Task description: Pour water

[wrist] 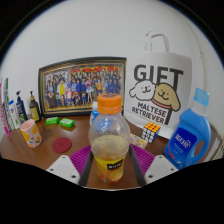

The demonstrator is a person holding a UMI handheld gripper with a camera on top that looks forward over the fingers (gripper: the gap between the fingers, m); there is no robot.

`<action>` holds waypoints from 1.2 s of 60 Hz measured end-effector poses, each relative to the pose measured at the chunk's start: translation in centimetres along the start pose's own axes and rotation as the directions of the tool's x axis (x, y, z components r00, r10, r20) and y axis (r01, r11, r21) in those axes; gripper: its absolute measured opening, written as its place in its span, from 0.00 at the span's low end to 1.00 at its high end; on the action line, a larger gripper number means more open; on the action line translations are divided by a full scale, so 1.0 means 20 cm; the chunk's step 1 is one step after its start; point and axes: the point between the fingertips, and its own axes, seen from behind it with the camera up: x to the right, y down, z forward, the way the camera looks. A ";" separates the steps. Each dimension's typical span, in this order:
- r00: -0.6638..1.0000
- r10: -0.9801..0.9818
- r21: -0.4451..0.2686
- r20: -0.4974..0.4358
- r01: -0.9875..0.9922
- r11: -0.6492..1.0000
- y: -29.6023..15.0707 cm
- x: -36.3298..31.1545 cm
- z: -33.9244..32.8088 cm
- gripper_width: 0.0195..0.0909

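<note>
Gripper view looks across a brown wooden table [40,155] set against a pale wall. At the table's left edge stands a cluster of slim bottles [14,108], too small to tell apart, and just in front of them a pink patterned cup [32,133]. Toward the back edge lie two small green blocks [60,123], and nearer the gripper a flat round dark-red coaster [62,145]. Leaning upright at the back is a framed group photograph [83,86] with a dark, ornate moulded frame.

At the middle, the gripper [110,160] has its two fingers spread about as wide as a clear plastic bottle [109,140] with an orange screw cap. The bottle is rounded and ribbed, with yellowish liquid in its lower part. It stands upright between the purple pads [81,158], which lie close along its sides; whether both press on it cannot be told.

Right of the bottle, a small multicoloured cube [150,133] rests on the table. Behind it stands a white tote bag [160,85] printed with "GIFT", "MALTESE RETRIEVER" and a cartoon dog. By the right edge sits a blue translucent jug [191,135] with a moulded handle and a pale label
</note>
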 end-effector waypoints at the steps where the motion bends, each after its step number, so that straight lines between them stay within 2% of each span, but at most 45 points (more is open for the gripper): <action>1: 1.000 0.000 -0.001 -0.002 0.000 1.000 0.00 0.00 0.01 0.68; 2: 1.000 -0.002 -0.001 -0.004 0.002 1.000 0.01 0.01 0.02 0.59; 4: 1.000 0.001 0.016 0.009 -0.001 1.000 -0.01 0.00 0.04 0.47; 6: 1.000 0.009 0.018 0.009 -0.010 1.000 -0.02 -0.01 0.04 0.39; 8: 1.000 0.013 0.017 0.005 -0.013 1.000 -0.02 -0.01 0.05 0.38; 10: 1.000 0.004 0.015 0.009 -0.004 1.000 -0.02 -0.02 0.05 0.29; 12: 1.000 -0.006 0.018 0.008 0.006 1.000 -0.02 -0.02 0.05 0.32; 13: 1.000 -0.009 0.016 0.007 0.009 1.000 -0.02 -0.02 0.06 0.23; 15: 1.000 -0.013 0.012 0.006 0.013 1.000 -0.02 -0.03 0.06 0.26; 16: 1.000 -0.019 0.008 0.003 0.019 1.000 -0.02 -0.03 0.06 0.18; 27: 0.990 -0.120 0.011 -0.072 0.121 0.993 -0.14 -0.03 0.06 0.18; 37: 0.933 -0.321 0.065 -0.161 0.335 0.940 -0.46 -0.13 0.03 0.18; 43: 0.844 -0.482 0.064 -0.237 0.508 0.859 -0.66 -0.25 0.01 0.18; 51: 0.612 -0.722 0.033 -0.321 0.770 0.638 -0.87 -0.53 0.02 0.17; 58: 0.337 -0.874 -0.043 -0.349 0.926 0.374 -0.92 -0.79 0.07 0.17; 72: -0.165 -0.934 -0.225 -0.317 0.970 -0.095 -0.83 -1.07 0.21 0.18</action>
